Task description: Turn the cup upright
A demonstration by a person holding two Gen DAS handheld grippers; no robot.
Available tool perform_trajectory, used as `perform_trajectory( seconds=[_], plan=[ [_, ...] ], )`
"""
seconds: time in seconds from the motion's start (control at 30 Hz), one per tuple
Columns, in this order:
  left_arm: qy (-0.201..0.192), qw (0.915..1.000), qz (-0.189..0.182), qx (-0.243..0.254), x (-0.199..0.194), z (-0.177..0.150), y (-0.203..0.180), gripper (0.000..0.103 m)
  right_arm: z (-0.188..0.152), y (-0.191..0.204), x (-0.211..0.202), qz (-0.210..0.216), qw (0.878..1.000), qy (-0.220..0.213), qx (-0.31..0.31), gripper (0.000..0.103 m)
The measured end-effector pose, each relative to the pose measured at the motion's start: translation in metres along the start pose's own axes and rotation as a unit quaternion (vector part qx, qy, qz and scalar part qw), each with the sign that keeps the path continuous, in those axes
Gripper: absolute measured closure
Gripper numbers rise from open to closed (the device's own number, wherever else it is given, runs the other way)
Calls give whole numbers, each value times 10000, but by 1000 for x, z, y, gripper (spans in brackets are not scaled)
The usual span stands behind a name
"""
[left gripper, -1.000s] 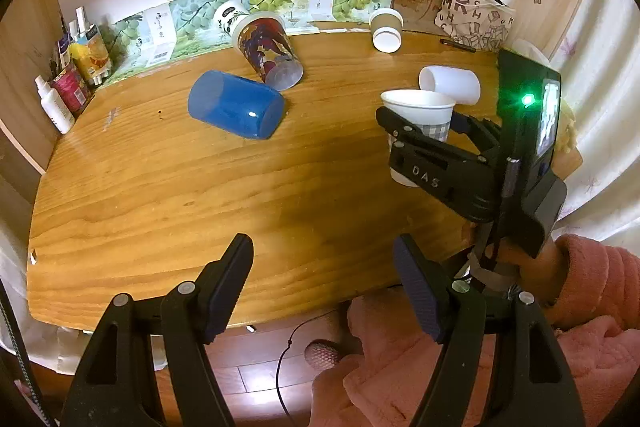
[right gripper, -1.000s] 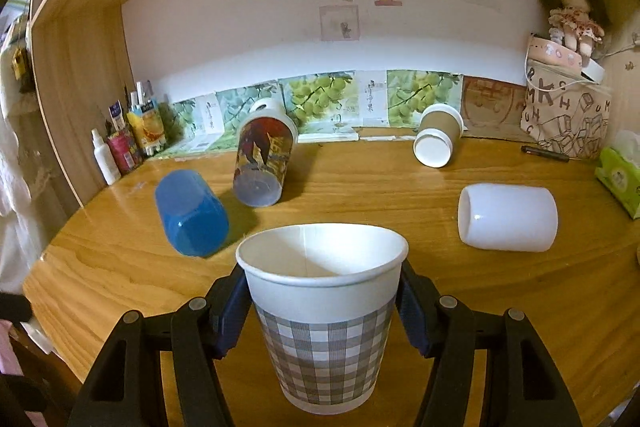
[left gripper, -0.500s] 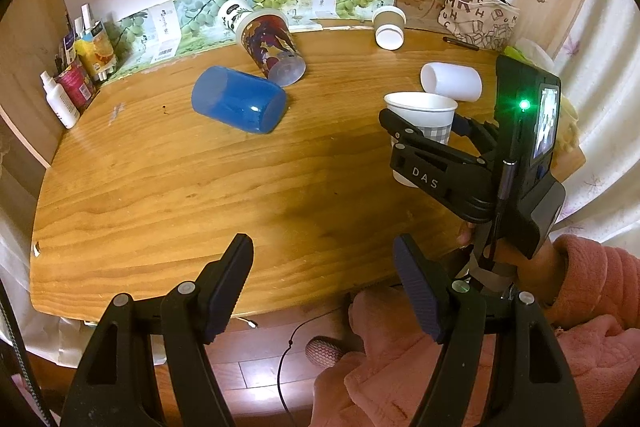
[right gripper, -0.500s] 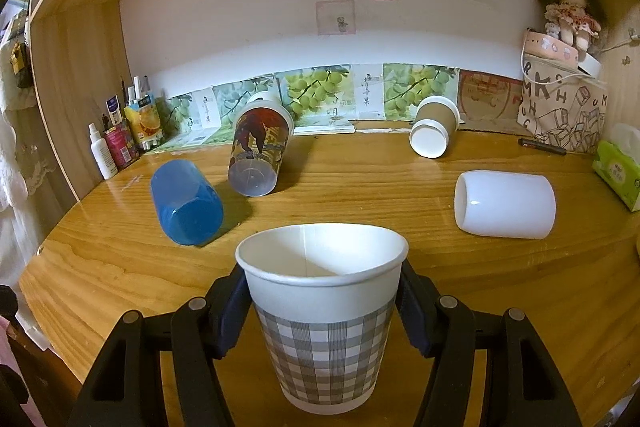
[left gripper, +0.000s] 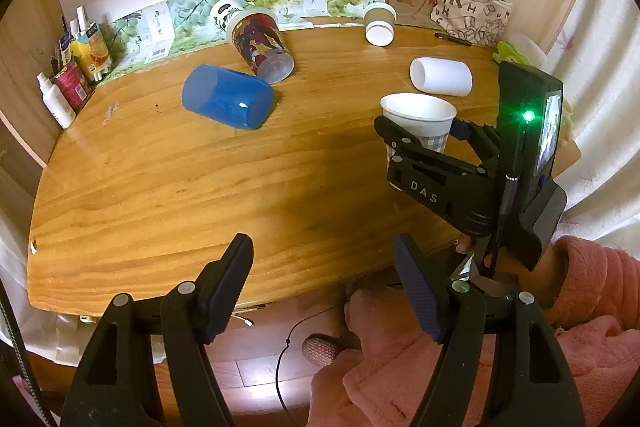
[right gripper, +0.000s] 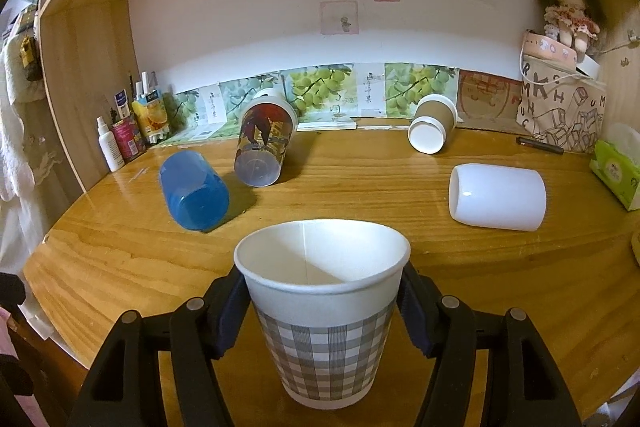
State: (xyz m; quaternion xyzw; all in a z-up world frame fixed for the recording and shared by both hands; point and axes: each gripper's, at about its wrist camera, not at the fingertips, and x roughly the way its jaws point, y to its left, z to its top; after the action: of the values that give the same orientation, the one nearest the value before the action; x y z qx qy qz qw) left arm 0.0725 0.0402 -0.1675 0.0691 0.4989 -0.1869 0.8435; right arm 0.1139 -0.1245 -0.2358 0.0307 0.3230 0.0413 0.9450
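Checked paper cup (right gripper: 326, 331) upright in right jaws (base hidden); left jaws apart.

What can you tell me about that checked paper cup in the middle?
The checked paper cup stands upright, mouth up, near the front edge of the wooden table. It looks like thin paper: a plain white upper band and rolled rim, grey-and-white plaid below, a white inside with a visible seam, apparently empty. The right hand-held gripper clasps it from both sides just under the white band.

left wrist: high, off table (left gripper: 160, 187) edge | right wrist: low, close | shared: tabletop
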Motion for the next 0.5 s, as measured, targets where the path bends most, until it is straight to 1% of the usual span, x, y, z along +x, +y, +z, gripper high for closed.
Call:
perform_trajectory(
  seconds=[0.13, 0.27, 0.5],
  plan=[
    [3, 10000, -2, 20, -1, -2, -4, 27, -3, -1, -5, 60, 10000, 31, 13, 35],
    [14, 10000, 6, 46, -3, -5, -9, 27, -9, -3, -5, 143, 9996, 237, 48, 35],
    [51, 10000, 46, 41, -5, -10, -15, 27, -20, -5, -9, 258, 9987, 436, 41, 35]
  ],
)
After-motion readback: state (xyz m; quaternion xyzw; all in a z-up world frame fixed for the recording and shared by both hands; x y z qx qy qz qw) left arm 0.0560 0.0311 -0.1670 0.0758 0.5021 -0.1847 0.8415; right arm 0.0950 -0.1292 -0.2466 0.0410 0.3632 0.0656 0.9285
